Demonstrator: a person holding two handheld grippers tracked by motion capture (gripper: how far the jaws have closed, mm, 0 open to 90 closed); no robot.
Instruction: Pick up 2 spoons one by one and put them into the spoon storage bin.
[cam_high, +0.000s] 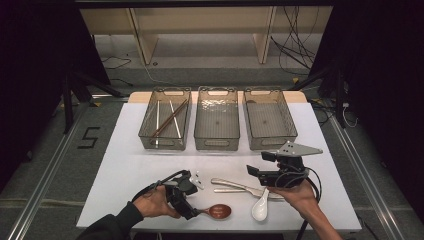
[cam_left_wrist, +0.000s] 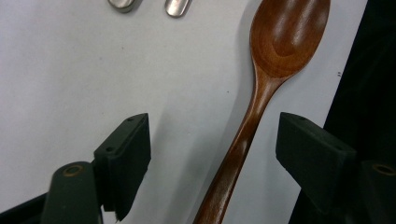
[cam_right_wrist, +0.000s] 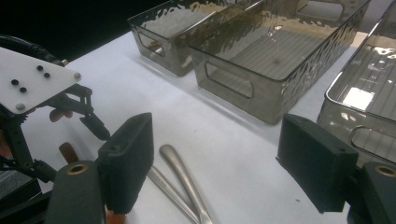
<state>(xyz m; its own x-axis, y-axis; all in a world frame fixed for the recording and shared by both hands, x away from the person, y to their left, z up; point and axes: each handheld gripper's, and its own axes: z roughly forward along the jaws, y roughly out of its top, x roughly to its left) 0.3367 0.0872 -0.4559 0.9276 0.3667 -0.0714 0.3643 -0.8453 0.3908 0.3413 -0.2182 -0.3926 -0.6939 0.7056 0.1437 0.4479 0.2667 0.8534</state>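
A brown wooden spoon (cam_high: 218, 211) lies near the table's front edge. In the left gripper view its handle (cam_left_wrist: 243, 140) runs up between the open jaws of my left gripper (cam_left_wrist: 215, 140), touching neither pad, and its bowl (cam_left_wrist: 287, 32) points away. From above, my left gripper (cam_high: 192, 210) sits low over the handle end. My right gripper (cam_high: 260, 165) is open and holds nothing. It hovers right of centre above two metal utensils (cam_high: 240, 187), whose handles (cam_right_wrist: 182, 172) show between its jaws (cam_right_wrist: 217, 140). A white ceramic spoon (cam_high: 260, 205) lies below that hand.
Three clear grey bins stand in a row at the back: the left bin (cam_high: 164, 142) holds chopsticks (cam_high: 170, 117), while the middle bin (cam_high: 216, 144) and the right bin (cam_high: 272, 142) hold nothing. The wooden spoon lies close to the front table edge (cam_high: 220, 227).
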